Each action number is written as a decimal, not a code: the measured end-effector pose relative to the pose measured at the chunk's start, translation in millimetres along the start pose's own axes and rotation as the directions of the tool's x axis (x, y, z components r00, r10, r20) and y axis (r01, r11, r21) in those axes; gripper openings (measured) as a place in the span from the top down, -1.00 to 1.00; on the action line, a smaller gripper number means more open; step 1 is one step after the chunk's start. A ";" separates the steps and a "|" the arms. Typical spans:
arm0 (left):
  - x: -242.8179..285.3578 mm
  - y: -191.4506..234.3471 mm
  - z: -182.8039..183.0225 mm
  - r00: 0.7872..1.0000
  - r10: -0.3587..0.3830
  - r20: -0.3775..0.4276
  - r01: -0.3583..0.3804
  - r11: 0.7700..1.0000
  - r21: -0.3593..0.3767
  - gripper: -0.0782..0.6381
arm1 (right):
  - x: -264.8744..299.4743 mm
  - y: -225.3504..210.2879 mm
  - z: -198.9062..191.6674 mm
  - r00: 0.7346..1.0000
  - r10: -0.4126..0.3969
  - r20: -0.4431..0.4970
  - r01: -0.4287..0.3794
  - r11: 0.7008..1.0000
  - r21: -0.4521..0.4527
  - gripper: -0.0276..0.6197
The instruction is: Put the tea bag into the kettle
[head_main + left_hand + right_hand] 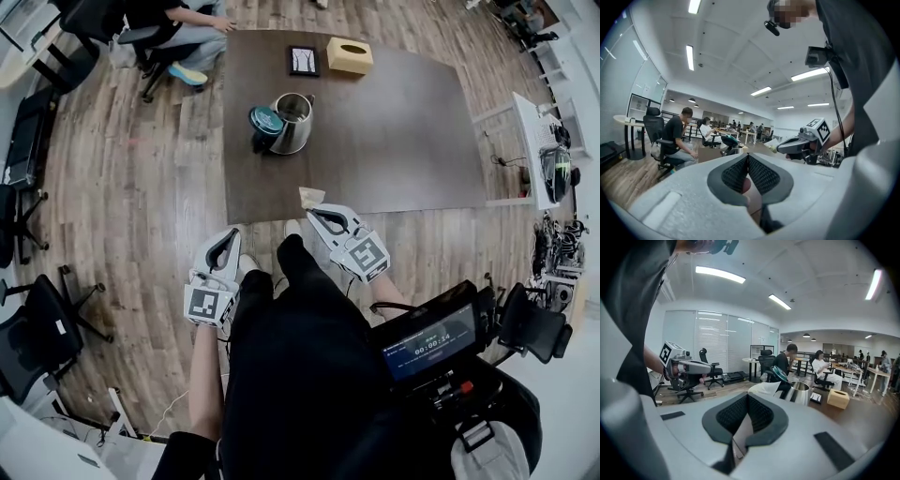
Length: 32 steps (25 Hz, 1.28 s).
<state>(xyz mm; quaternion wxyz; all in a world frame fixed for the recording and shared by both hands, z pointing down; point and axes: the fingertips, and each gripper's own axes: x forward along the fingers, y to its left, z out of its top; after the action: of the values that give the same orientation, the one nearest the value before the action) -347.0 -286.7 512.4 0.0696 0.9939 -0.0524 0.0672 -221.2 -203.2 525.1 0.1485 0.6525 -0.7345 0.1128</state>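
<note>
Wood floor (141, 187) w/ brown tabletop (403, 141) in an open office. Kettle (292, 124) stands towards the tabletop's left side, teal lid (266, 120) flipped open; tissue box (349, 54) near far edge. Right gripper (316, 213): jaws pressed together, pinching the tea bag (311, 197), held over the near tabletop edge, well apart from kettle. Left gripper (227, 238): jaws together, nothing between them, held off the tabletop beside the person's leg, above the floor.
</note>
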 end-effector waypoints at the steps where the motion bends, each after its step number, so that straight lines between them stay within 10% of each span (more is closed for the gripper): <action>1: -2.8 3.9 -1.7 1.000 0.015 -0.001 -0.015 1.000 -0.013 0.78 | 3.8 -4.1 -0.3 1.000 0.002 -0.003 -0.002 1.000 -0.005 0.90; 20: 2.6 62.2 -3.3 0.987 0.158 -0.017 -0.159 0.986 -0.041 0.78 | 100.6 -163.5 71.9 1.000 0.017 -0.003 -0.017 0.974 -0.225 0.90; 32: -15.7 73.8 -2.2 0.961 0.276 0.007 -0.275 0.959 -0.059 0.78 | 143.4 -203.0 47.8 0.998 0.029 -0.059 -0.036 0.992 -0.122 0.90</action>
<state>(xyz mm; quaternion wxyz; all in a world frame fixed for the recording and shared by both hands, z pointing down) -371.2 -357.5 522.1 0.0876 0.9750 -0.1929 0.0673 -38.3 -378.0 527.3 0.2075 0.6266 -0.7460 0.0881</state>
